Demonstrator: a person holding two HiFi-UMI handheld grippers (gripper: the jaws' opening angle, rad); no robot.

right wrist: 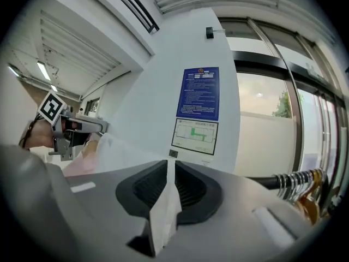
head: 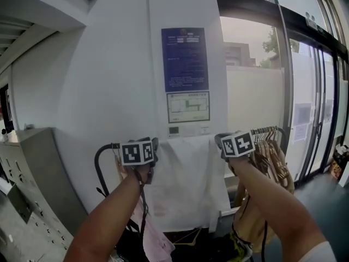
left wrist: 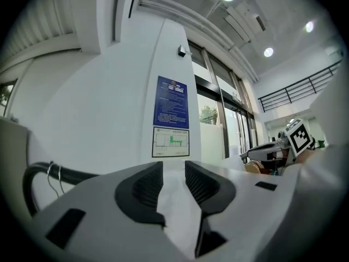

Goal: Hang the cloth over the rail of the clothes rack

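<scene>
I hold the white cloth (head: 185, 184) up by its top edge in front of the white pillar, and it hangs flat between both grippers. My left gripper (head: 155, 146) grips its upper left corner and my right gripper (head: 220, 141) its upper right corner. In the left gripper view the cloth (left wrist: 177, 212) fills the gap between the jaws of the left gripper (left wrist: 173, 168). In the right gripper view a thin fold of cloth (right wrist: 163, 217) is pinched in the right gripper (right wrist: 170, 165). The black rack rail (head: 101, 157) curves at the left and runs behind the cloth.
Wooden hangers (head: 275, 157) crowd the rail's right end (right wrist: 267, 182). A pink garment (head: 158, 239) hangs below the left gripper. A blue notice (head: 185, 59) is on the pillar. A grey cabinet (head: 27, 173) stands at the left, glass doors (head: 316, 108) at the right.
</scene>
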